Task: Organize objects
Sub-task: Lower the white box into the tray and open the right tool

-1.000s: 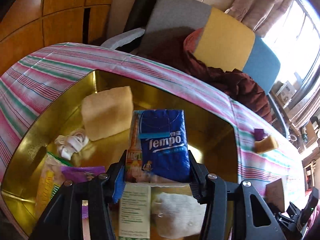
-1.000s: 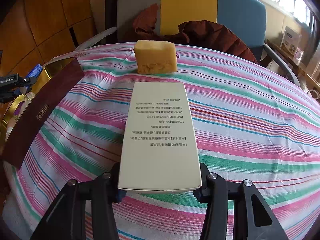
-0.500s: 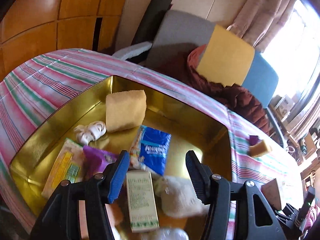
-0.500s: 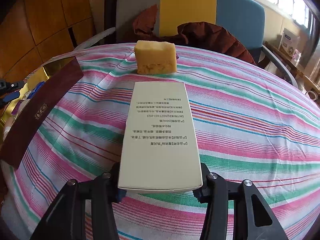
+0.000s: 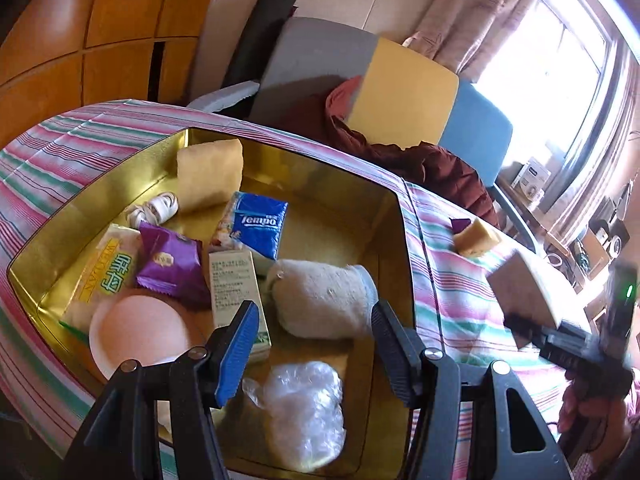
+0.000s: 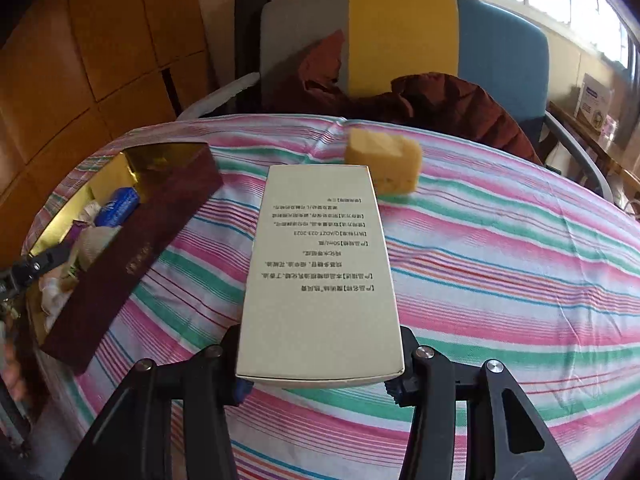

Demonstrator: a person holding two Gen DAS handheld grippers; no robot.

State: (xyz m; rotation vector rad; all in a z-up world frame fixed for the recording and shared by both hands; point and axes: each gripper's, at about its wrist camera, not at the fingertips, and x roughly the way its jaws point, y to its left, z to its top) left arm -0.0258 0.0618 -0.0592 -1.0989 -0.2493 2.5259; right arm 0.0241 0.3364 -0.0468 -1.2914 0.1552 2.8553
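A gold-lined box (image 5: 100, 184) with maroon outer walls (image 6: 132, 256) sits on the striped table. It holds a blue Tempo tissue pack (image 5: 260, 224), a yellow sponge (image 5: 210, 174), a purple packet (image 5: 170, 266), a small carton (image 5: 236, 284), a rolled grey cloth (image 5: 320, 300) and a plastic bag (image 5: 304, 412). My left gripper (image 5: 312, 352) is open and empty above the box's near end. My right gripper (image 6: 320, 376) is shut on a cream carton (image 6: 320, 276), held above the table right of the box; it also shows in the left wrist view (image 5: 524, 292).
A second yellow sponge (image 6: 384, 164) lies on the striped tablecloth (image 6: 500, 260) beyond the carton, also in the left wrist view (image 5: 476, 236). A chair with a dark red garment (image 6: 452, 100) stands behind the table. Wooden panels (image 5: 80, 52) line the left.
My left gripper let go of the Tempo pack, which now lies in the box, and pulled back and up. My right gripper has lifted and swung left with the carton.
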